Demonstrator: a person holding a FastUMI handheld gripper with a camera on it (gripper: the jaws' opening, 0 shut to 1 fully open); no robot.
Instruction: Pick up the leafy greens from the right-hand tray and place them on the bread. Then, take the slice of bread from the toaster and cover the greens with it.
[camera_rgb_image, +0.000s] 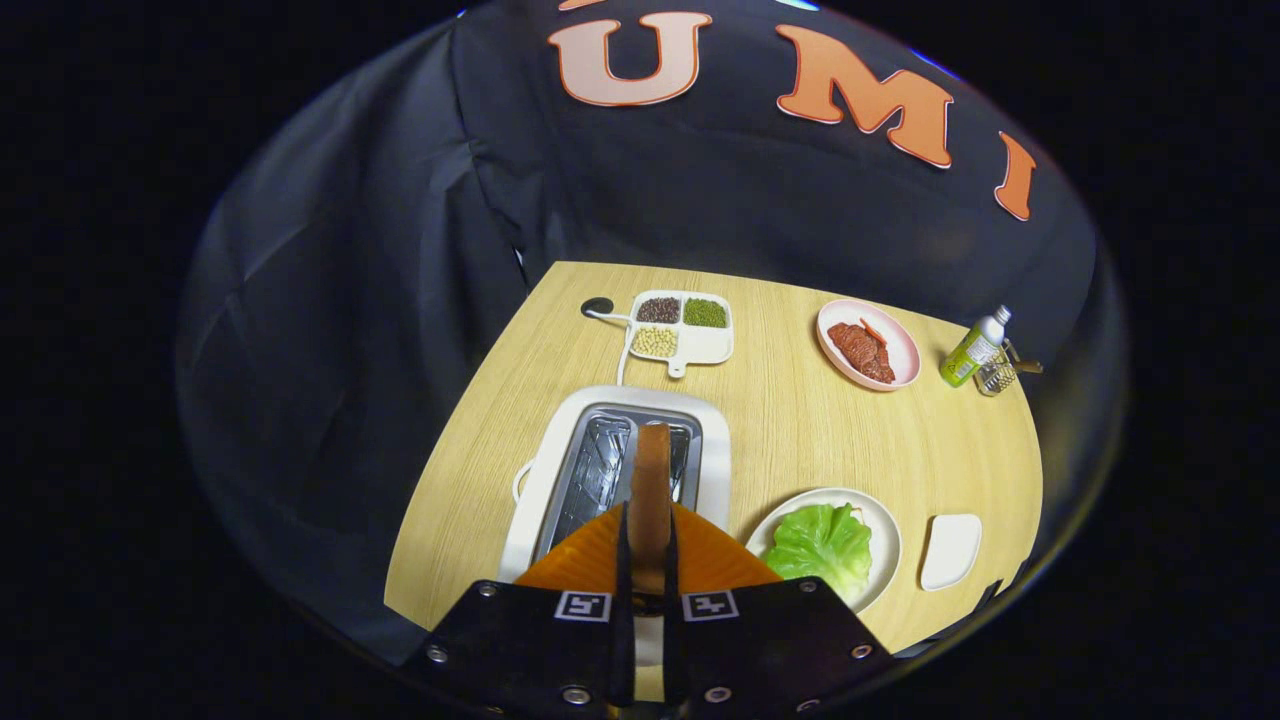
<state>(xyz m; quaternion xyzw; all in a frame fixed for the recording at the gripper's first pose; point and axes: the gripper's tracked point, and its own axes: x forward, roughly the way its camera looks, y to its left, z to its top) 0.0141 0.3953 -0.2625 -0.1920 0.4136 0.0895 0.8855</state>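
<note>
Gripper (648, 545) is hovering above the toaster (620, 470), its two fingers pressing flat against both faces of a slice of bread (651, 490) that is standing on edge between them. The slice is sitting over the right-hand slot; whether its lower edge is touching the slot I cannot tell.

Surroundings: the toaster is standing on a wooden table (800, 430), with a white cord (622, 345) running from its far side toward a dark round fitting (597, 306) in the tabletop. Just right of the toaster a round plate (880, 535) is holding the leafy greens (822, 545), which are covering whatever lies under them, so the lower bread cannot be made out. Beside that plate, further right, a small white tray (951, 550) is lying bare.

Far side of the table: a divided dish (705, 345) is holding dark grains, green beans and pale beans in three compartments, the fourth bare. To its right a pink plate (900, 345) is carrying reddish meat slices (861, 350). Near the table's right corner a green bottle (973, 348) with a white cap is standing just beside a small glass shaker (996, 378).
</note>
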